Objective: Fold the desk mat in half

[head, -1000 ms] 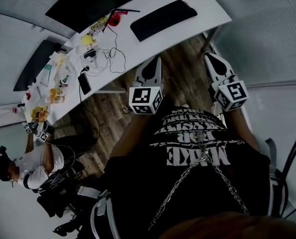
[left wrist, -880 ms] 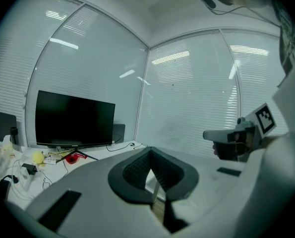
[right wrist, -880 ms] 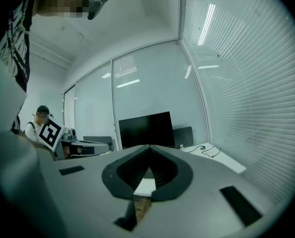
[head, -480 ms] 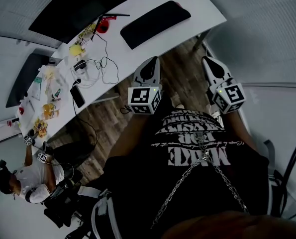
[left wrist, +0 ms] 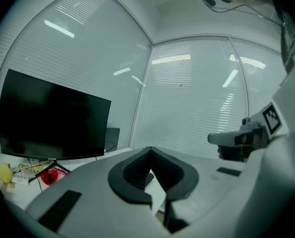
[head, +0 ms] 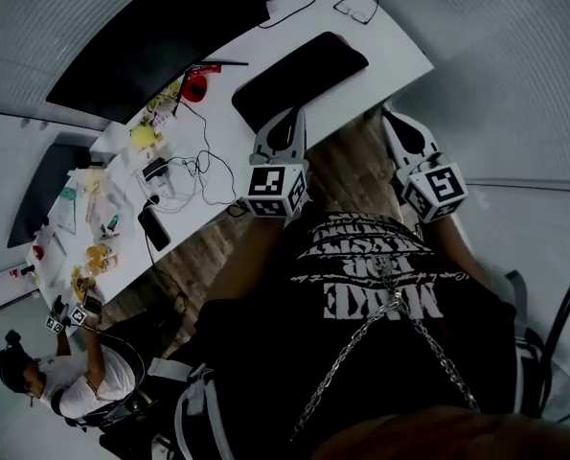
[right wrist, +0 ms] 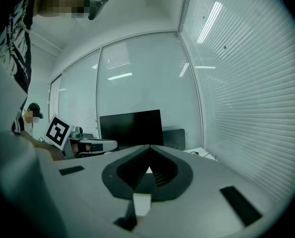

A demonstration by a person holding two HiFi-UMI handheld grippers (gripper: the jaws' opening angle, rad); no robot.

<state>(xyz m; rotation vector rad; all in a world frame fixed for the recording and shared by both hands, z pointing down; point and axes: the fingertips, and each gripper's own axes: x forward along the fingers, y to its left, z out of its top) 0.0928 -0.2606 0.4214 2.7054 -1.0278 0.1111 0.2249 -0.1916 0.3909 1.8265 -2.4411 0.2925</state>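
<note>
Desk mat (head: 299,80) lies flat on the white bench (head: 385,51), just beyond the tip of the left gripper (head: 290,115) and ahead and to the left of the right gripper (head: 391,118). It looks thin, soft and light, likely to sag and slide when lifted, so the two corners of one short end seem the best places to pinch. Both grippers are held side by side before the person's chest, pointing nearly level at the bench, jaws pressed together with nothing between them.
</note>
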